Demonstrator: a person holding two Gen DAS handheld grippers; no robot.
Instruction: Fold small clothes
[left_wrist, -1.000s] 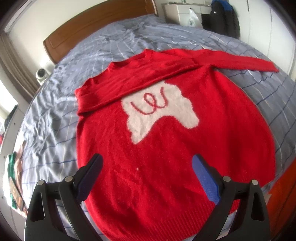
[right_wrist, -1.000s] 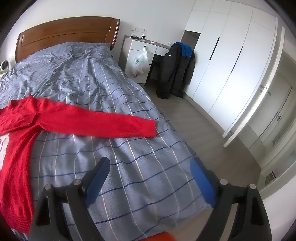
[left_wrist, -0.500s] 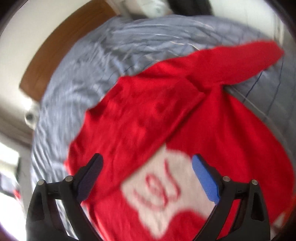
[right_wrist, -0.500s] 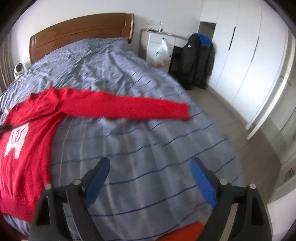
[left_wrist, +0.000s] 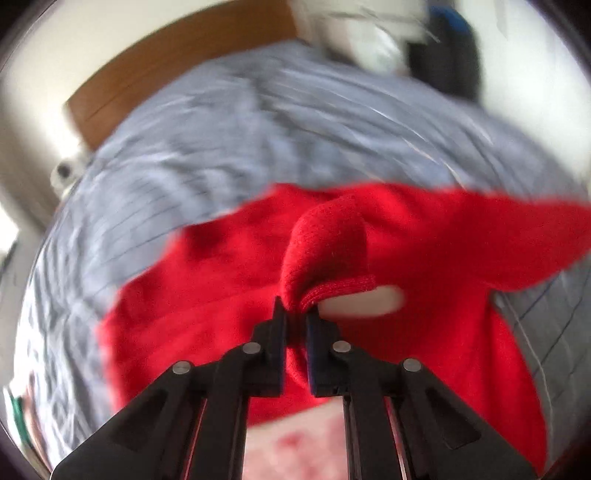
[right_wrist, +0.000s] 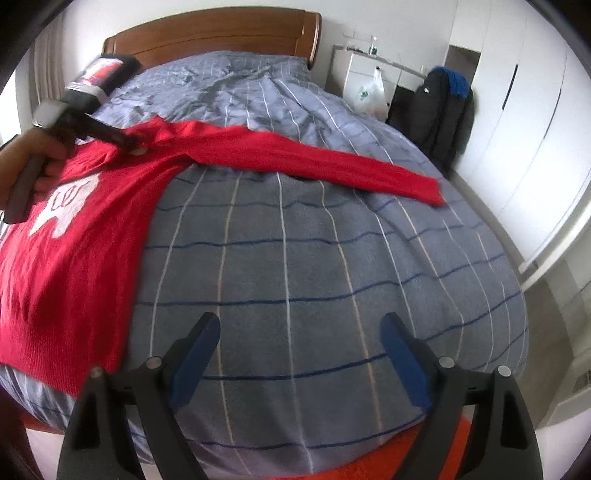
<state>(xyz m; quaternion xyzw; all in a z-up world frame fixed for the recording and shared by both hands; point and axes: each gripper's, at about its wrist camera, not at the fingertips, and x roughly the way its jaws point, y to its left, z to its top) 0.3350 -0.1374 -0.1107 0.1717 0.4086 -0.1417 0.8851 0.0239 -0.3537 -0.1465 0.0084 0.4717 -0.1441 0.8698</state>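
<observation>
A red knit sweater (right_wrist: 85, 236) with a white patch lies flat on the blue-grey checked bedcover (right_wrist: 295, 258). Its right sleeve (right_wrist: 314, 158) stretches out toward the bed's right side. In the left wrist view my left gripper (left_wrist: 295, 314) is at the sweater's top. Its jaws are closing and pinch a raised fold of red knit with a ribbed edge (left_wrist: 332, 288). The right wrist view shows that same left gripper (right_wrist: 133, 146), held by a hand (right_wrist: 22, 162). My right gripper (right_wrist: 299, 332) hangs open over bare bedcover, right of the sweater body, with nothing between its fingers.
A wooden headboard (right_wrist: 210, 33) closes the far end of the bed. A white desk (right_wrist: 365, 70) with a plastic bag (right_wrist: 369, 92), a dark jacket (right_wrist: 436, 107) and white wardrobes (right_wrist: 517, 110) line the right wall. Something orange (right_wrist: 424, 454) lies below the bed's near edge.
My left gripper travelled from the hem up to the sweater's top and went from wide open to shut on the knit. My right gripper dropped and tilted down, still open.
</observation>
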